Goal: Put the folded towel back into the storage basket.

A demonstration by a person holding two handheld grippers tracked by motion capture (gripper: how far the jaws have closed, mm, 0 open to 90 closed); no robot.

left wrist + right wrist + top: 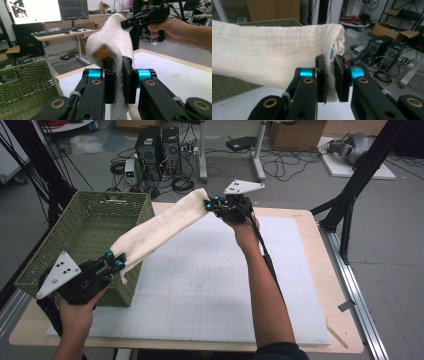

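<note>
Left tool (114, 261) and right tool (210, 203) clamped, arms spread apart.

Cream towel (160, 226) looks like soft matt woven cotton, basket (85, 232) is green wicker-style weave, tabletop (320, 240) pale smooth wood.

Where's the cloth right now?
In the high view the white cloth hangs in the air, stretched between the left gripper by the green basket and the right gripper over the table's far edge.
</note>
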